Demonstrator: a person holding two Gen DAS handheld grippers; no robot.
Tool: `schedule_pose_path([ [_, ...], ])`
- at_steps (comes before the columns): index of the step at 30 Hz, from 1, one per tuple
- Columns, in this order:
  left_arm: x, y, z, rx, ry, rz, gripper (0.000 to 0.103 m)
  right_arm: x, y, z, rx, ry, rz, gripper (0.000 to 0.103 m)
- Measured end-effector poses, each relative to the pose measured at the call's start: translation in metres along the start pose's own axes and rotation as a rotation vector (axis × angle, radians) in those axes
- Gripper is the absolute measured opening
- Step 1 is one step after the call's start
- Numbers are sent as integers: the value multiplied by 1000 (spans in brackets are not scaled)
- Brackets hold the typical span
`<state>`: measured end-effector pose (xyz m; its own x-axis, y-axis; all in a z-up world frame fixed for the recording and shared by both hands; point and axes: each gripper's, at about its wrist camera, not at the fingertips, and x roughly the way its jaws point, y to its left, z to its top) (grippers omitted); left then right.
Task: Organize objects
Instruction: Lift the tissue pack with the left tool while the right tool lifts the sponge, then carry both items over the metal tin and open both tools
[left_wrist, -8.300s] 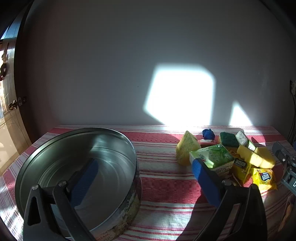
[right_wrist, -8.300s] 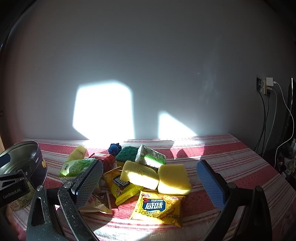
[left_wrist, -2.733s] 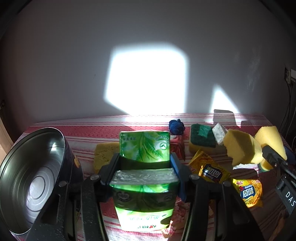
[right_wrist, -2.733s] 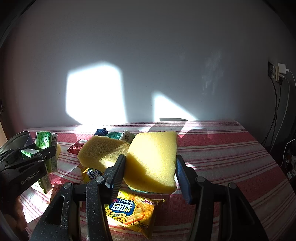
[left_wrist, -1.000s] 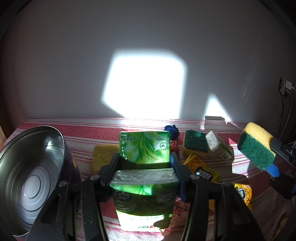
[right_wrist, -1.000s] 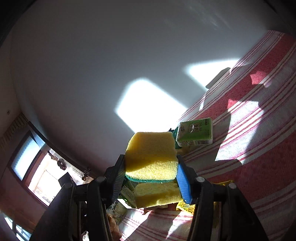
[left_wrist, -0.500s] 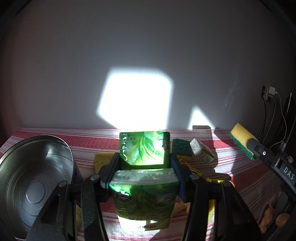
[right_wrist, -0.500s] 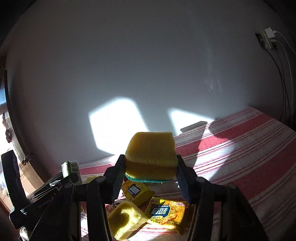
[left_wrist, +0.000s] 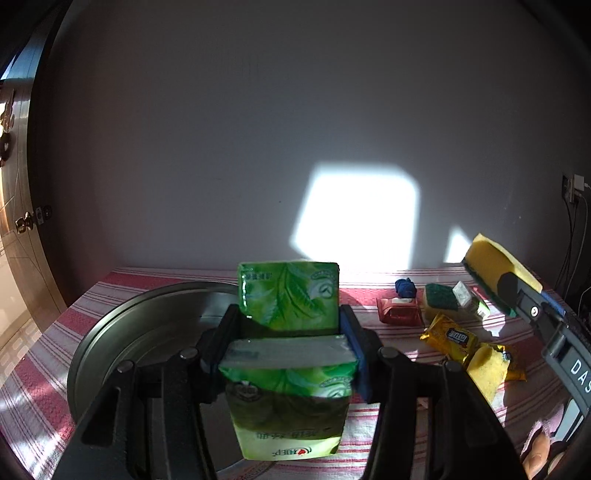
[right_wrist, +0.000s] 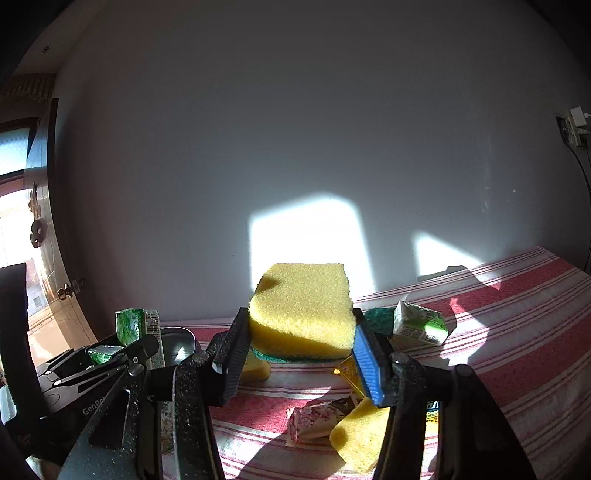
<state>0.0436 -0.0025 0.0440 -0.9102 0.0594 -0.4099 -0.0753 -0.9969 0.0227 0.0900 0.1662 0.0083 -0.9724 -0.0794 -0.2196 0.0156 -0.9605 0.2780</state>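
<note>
Above the round metal tin (left_wrist: 110, 343), the left gripper (left_wrist: 290, 332) clamps a green tissue pack (left_wrist: 290, 291); rightward, the right gripper (right_wrist: 299, 350) grips a yellow sponge (right_wrist: 301, 306) over scattered snack packets (left_wrist: 452, 336).

- Table (left_wrist: 369, 328): covered by a red-and-white striped cloth, part sunlit, set against a pale wall.
- Round metal tin (left_wrist: 110, 343): on the cloth at the left, open side up.
- Blue object (left_wrist: 405, 288): near the wall edge; what it is cannot be told.
- Red packet (left_wrist: 399, 312): just in front of the blue object.
- Green scouring pad (left_wrist: 439, 297): right of the red packet, with a small green-and-white pack (left_wrist: 471, 299) against it.
- Yellow snack packet (left_wrist: 452, 336): nearer the camera.
- Yellow sponge (left_wrist: 485, 371): beside it, lying over another yellow wrapper.
</note>
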Motion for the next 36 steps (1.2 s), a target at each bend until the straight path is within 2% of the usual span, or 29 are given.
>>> schedule_pose_path([
  [7,6,51,-5,-52,26,93,52,21,57,-11,-25,20,96,55],
  [15,19,97,-14,-105,63,180,52,42,114,-21,-88,53,164,55],
  [26,36,143,-29,-158,120,249,52,81,156,-44,-183,133,159,55],
  [36,55,160,-38,-169,166,272,52,104,173,-59,-252,210,128,55],
])
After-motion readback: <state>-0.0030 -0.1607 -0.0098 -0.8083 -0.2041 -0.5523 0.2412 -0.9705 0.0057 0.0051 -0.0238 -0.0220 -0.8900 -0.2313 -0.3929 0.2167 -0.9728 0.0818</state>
